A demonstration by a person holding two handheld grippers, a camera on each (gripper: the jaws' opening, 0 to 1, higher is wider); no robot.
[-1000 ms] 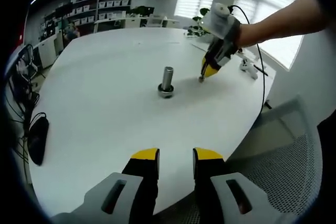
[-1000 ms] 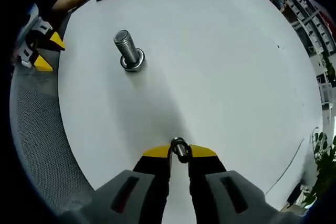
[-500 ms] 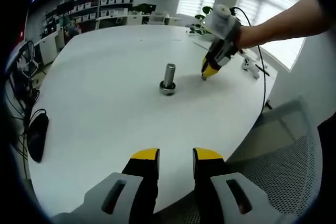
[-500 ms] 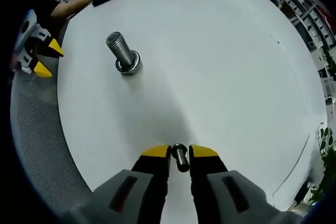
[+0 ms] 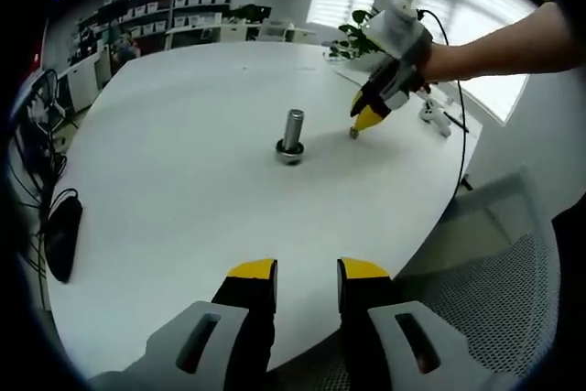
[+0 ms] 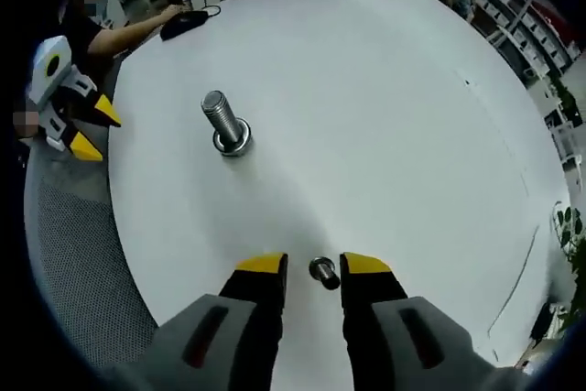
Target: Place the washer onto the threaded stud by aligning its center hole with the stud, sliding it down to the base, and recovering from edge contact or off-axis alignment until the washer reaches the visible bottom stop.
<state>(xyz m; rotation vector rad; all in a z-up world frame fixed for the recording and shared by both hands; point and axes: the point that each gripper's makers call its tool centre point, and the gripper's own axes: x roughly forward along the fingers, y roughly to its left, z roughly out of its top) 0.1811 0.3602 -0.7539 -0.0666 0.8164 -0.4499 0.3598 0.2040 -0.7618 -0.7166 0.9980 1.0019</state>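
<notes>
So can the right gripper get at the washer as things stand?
Probably yes: the washer lies on the bare white table between the open jaws of the right gripper, nothing blocking it.

**Where everything sits right now**

From my right gripper view, the washer lies on the table between my jaws. The stud stands farther ahead-left, with the left gripper beyond the table edge.

White surface. Silver-grey stud and washer. Both tongs, left and right, have yellow tips on black fingers with grey bodies. Black mouse. Grey mesh chair.
</notes>
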